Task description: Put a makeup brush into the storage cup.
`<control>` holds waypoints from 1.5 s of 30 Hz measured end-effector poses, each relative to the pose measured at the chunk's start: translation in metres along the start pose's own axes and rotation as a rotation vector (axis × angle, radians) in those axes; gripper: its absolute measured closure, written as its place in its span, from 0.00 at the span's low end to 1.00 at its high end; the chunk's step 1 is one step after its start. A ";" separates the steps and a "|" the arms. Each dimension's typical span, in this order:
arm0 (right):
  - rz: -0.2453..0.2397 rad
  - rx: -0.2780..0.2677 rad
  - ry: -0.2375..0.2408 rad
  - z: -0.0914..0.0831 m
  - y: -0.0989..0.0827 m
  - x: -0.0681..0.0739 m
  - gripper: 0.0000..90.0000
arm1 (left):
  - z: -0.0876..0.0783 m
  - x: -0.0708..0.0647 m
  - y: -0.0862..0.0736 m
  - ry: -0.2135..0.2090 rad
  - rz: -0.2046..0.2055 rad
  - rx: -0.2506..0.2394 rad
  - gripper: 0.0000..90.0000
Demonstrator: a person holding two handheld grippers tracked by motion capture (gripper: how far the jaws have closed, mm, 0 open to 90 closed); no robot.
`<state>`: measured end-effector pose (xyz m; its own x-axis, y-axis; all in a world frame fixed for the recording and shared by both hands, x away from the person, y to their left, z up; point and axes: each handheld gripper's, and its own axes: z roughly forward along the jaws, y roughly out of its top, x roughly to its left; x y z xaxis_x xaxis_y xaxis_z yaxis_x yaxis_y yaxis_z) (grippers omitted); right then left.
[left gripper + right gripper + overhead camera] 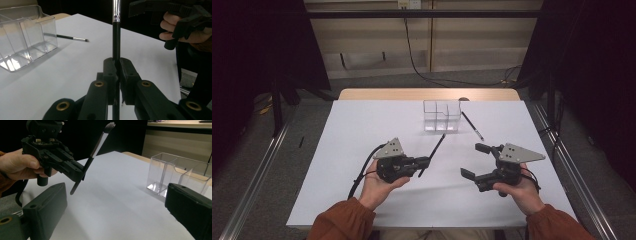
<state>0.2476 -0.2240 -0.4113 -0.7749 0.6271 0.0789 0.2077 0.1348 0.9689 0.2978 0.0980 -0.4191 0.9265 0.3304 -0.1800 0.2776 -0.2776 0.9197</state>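
Brush (432, 155) first: you have the makeup brush clamped in your left gripper (428, 161), the jaws pinched hard on the black handle near its lower end. In the high view it runs as a long slanted line from those jaws up and away from you, its head end aimed toward the clear organizer (441, 116) at the far middle of the table (362, 130). In the right gripper view the same brush (92, 155) tilts steeply, silver ferrule and dark bristles at the top, the butt of the handle poking out below the jaws and clear of the white surface.

Moving right, the organizer stands beyond the brush tip, well apart from it, with its open compartments facing up. That is the relation your next move turns on, I judge: the brush's long axis already points roughly at the box, so your left hand (377, 187) is the one placed to carry it forward and stand it in a compartment.

Just right of the organizer a second brush (472, 125) lies flat on the table, slanting toward your right side.

Farthest right, your right gripper (475, 160) hangs over the table with its jaws spread wide and nothing between them. It is the nearer tool to that lying brush, still well short of it.
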 end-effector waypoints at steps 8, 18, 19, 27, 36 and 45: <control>0.010 0.000 0.020 0.014 0.010 0.001 0.01 | 0.005 -0.001 0.007 -0.008 0.009 -0.014 0.93; -0.008 0.002 0.046 0.029 0.016 -0.001 0.15 | 0.019 0.001 0.007 -0.023 0.010 -0.004 0.93; -0.018 -0.002 0.044 0.030 0.016 -0.001 0.19 | 0.020 0.001 0.007 -0.027 0.008 -0.007 0.93; 0.005 0.008 0.057 0.032 0.016 -0.007 0.33 | 0.028 -0.006 0.005 -0.036 0.022 -0.014 0.94; 0.037 0.021 0.085 0.034 0.010 -0.010 0.47 | 0.035 -0.009 0.001 -0.050 0.027 0.001 0.93; 0.058 0.020 0.115 0.039 0.008 -0.008 0.61 | 0.035 -0.010 0.002 -0.053 0.029 0.001 0.94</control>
<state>0.2786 -0.1982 -0.4133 -0.8246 0.5419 0.1621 0.2648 0.1166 0.9572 0.2977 0.0629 -0.4279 0.9465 0.2734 -0.1712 0.2503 -0.2876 0.9245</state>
